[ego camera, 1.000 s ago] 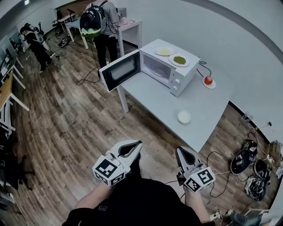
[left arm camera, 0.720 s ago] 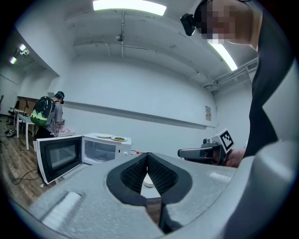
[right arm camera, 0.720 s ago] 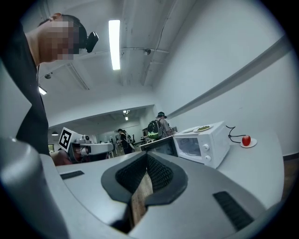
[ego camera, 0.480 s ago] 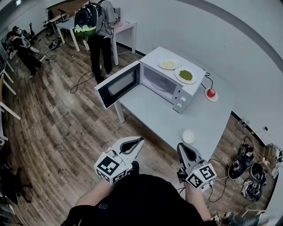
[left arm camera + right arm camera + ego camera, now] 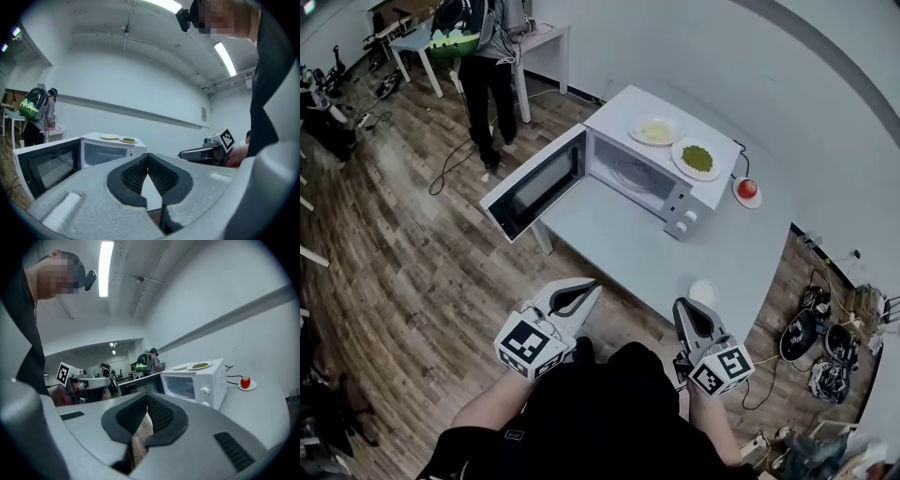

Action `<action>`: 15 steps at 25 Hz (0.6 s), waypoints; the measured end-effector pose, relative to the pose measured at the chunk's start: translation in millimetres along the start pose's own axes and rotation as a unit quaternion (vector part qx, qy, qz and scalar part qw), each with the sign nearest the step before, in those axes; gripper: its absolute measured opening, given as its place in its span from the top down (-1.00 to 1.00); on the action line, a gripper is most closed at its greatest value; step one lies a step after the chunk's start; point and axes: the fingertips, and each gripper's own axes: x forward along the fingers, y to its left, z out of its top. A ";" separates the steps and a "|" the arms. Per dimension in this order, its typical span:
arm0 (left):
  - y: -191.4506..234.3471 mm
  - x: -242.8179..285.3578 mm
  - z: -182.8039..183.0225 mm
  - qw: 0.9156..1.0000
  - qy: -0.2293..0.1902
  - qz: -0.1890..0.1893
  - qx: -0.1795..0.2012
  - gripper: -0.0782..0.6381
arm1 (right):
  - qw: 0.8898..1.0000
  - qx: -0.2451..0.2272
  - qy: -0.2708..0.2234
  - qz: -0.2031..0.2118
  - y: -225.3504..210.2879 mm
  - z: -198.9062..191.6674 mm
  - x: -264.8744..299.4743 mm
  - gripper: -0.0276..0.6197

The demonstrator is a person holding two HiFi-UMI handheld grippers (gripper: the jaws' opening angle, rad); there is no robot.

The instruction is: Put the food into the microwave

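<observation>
left gripper (image 5: 596,286): jaws together | right gripper (image 5: 680,306): jaws together | plate of green food (image 5: 697,157): on top of microwave (image 5: 619,109), 12 o'clock from both grippers | microwave door (image 5: 534,183): open

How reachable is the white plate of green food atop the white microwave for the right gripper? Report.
Probably not yet: the shut right gripper hangs at the white table's near edge, the green-food plate far across it. Nothing blocks the way.
</observation>
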 end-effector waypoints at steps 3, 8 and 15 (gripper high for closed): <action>6.7 20.2 -6.2 1.000 0.013 -0.016 0.000 0.76 | 0.999 0.008 0.024 -0.030 -21.4 -17.5 2.5 0.87; 12.5 62.2 -26.4 0.998 0.046 -0.041 0.004 0.76 | 0.994 0.011 0.060 -0.086 -67.1 -52.5 0.7 0.87; 11.0 120.3 -49.7 0.994 0.076 -0.071 0.022 0.76 | 0.984 -0.019 0.105 -0.143 -134.1 -94.1 -6.4 0.87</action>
